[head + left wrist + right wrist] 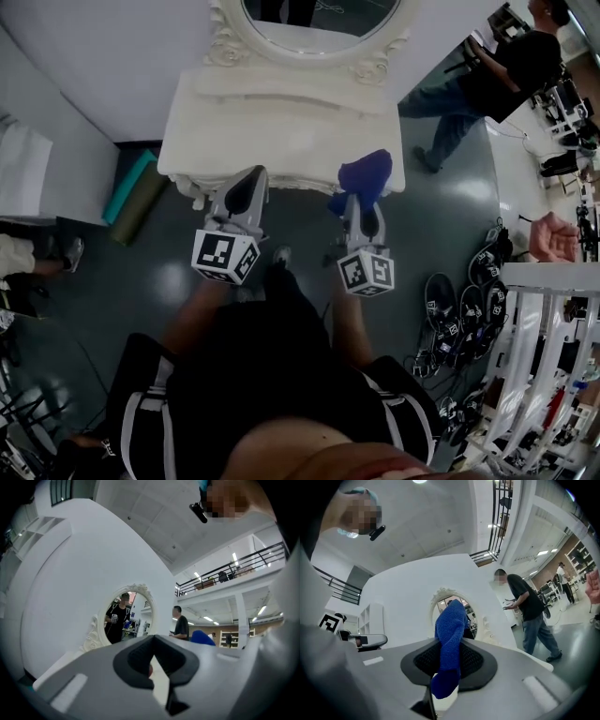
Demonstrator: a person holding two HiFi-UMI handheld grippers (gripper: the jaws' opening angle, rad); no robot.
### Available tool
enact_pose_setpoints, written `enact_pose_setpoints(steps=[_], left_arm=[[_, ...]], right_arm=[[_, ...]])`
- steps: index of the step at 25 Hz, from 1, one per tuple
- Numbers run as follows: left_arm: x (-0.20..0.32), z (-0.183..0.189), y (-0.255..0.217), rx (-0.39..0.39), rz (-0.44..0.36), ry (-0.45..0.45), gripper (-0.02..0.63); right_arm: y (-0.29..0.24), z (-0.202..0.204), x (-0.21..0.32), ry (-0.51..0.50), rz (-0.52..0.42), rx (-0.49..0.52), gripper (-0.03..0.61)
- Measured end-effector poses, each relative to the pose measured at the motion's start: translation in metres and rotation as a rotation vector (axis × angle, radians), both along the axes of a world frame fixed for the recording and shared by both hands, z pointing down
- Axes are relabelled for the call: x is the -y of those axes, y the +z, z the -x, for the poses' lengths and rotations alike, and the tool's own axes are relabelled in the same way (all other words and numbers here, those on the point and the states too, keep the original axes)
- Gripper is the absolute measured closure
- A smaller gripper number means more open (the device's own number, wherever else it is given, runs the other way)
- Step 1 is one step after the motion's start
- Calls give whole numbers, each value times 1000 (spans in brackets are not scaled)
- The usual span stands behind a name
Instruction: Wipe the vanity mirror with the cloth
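The oval vanity mirror (pixel 314 21) in its ornate white frame stands at the back of a white dressing table (pixel 281 122). My right gripper (pixel 361 208) is shut on a blue cloth (pixel 366 173), which it holds over the table's front right edge. In the right gripper view the cloth (pixel 451 639) stands up between the jaws of that gripper (pixel 447 665) and covers part of the mirror (pixel 464 603). My left gripper (pixel 244 192) hovers at the table's front edge, shut and empty. It (pixel 152 660) points toward the mirror (pixel 126 616), some way off.
A person in black (pixel 506 75) stands right of the table, looking down at something in hand. Rolled teal and olive mats (pixel 131 192) lean at the table's left. Cables and headsets (pixel 469 300) lie on the floor at right, beside white racks (pixel 544 375).
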State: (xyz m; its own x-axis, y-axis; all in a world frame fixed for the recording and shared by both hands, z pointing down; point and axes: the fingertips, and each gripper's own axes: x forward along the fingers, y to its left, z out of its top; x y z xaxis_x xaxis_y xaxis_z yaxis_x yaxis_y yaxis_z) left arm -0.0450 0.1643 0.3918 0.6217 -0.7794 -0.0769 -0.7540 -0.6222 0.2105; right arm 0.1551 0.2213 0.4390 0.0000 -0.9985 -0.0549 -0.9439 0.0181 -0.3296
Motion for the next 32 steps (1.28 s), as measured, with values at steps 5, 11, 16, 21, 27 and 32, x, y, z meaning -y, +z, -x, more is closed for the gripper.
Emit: enact_pose_setpoints(steps=[5,11,16,21,27,32], left_arm=[[38,-39,-7,-6,-3,-8,604],[82,-64,-19,-9,-11,-46,604],[109,-63,-25,2,-7,-91,604],[136,-61,-25,14,1,-79,604],[188,-49,-25,26,-6,-74,604],[243,-37,-24,31,5,-55,604]], right_arm=[[-6,-33,38,-19,-8,-1,502],[-14,-63,88,-47,-25,-6,501],[-15,-71,123,-62,-23,12,502],[-12,-68,158,-69,-9,14,502],[-23,-69,204,-6,-30,1,502],[-22,-70,254,65,-25,13,502]])
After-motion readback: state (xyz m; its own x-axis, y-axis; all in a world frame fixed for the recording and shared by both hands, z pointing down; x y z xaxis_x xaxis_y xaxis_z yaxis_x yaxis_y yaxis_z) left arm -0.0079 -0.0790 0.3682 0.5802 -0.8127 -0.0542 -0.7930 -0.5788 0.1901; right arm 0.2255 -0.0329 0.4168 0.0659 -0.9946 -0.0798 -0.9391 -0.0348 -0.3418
